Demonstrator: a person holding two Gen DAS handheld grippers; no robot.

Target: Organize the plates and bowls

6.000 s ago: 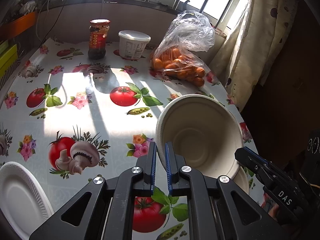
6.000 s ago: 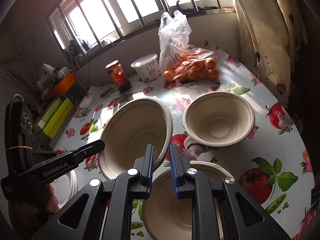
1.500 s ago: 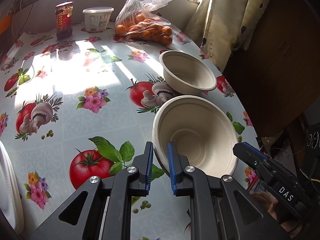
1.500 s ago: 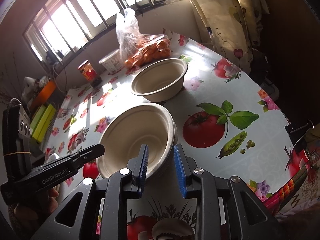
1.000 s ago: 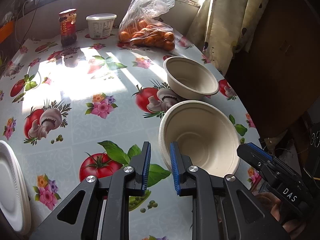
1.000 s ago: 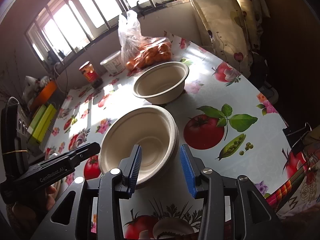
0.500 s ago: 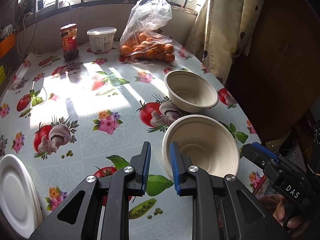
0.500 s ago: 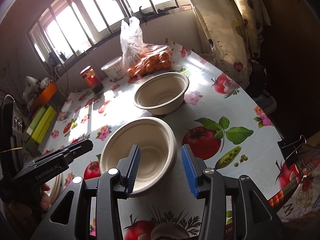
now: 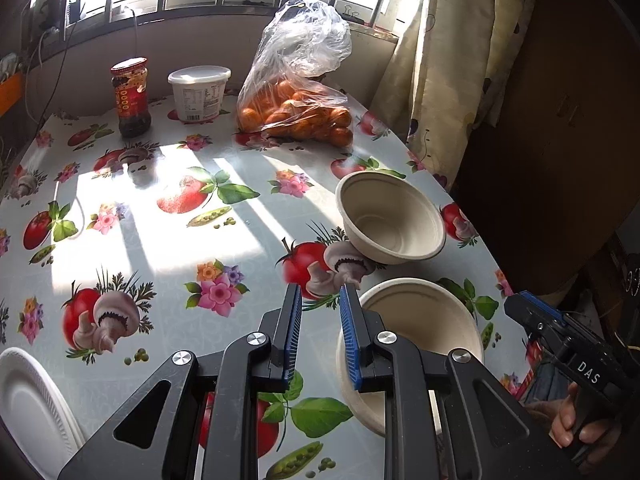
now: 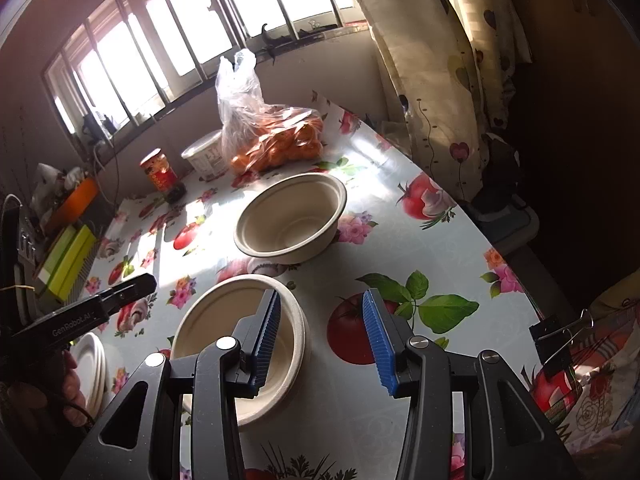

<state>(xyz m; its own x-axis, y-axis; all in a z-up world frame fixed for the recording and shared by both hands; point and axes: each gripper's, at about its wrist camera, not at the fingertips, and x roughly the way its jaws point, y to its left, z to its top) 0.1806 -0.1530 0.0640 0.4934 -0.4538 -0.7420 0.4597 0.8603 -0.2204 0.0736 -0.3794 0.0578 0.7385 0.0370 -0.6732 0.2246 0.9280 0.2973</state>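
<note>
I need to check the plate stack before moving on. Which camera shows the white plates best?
The left wrist view: the white plates lie large at its lower left edge, ribbed rim clear, though partly cropped. The right wrist view shows them only as a small stacked sliver behind the left gripper.

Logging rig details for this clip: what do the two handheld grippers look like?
Both grippers are black, with cut-out linkage arms, silver pivot bolts and blue ribbed pads on the fingers. The left gripper reads "GenRobot.AI" in the right wrist view; the right gripper reads "DAS" in the left wrist view. Bare hands hold them.
</note>
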